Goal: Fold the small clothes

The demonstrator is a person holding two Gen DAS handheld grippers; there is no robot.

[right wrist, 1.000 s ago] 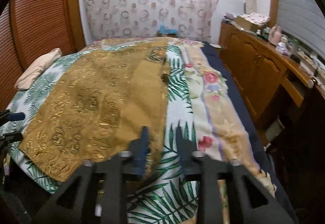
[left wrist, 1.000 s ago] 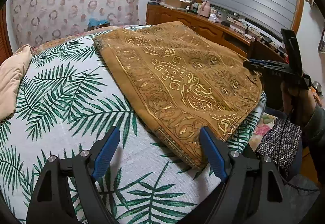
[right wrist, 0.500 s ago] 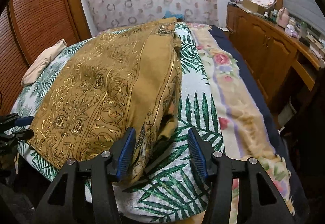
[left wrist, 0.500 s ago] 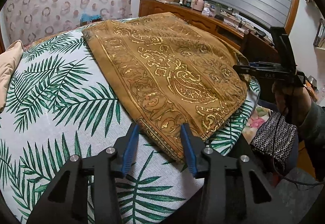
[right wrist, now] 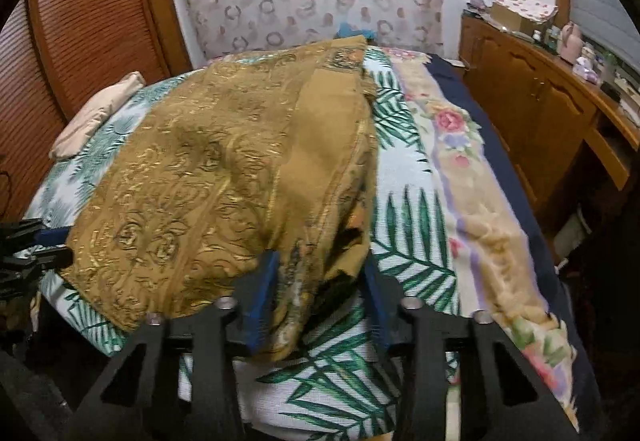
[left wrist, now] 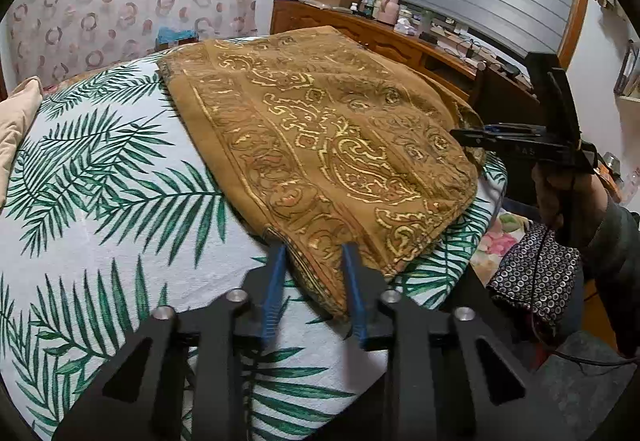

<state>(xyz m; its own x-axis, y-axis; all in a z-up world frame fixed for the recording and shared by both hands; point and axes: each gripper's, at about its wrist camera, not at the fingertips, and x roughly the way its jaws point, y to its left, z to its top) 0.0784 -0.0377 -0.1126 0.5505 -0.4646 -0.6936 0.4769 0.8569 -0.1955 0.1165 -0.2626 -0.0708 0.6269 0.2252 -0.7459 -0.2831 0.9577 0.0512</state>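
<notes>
The brown garment (left wrist: 328, 157) lay spread near the bed's (left wrist: 120, 233) front edge, no fold made yet. The left gripper (left wrist: 312, 281) was closing around its near left corner, and the right gripper (right wrist: 320, 289) around the bunched right corner; neither pinched firmly yet. All the folding was left.

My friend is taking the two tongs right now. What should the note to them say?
Left tongs: closing on the near left corner of the gold patterned cloth, with its edge between the blue pads.
Right tongs: closing on the near right corner, where bunched layers sit between the pads.
The cloth lies spread on the palm-leaf bedspread, its right side already doubled over.
Done: both near corners lined up in the tongs.
Left: finish gripping, lift both corners, carry them to the far edge, then smooth the fold.
</notes>
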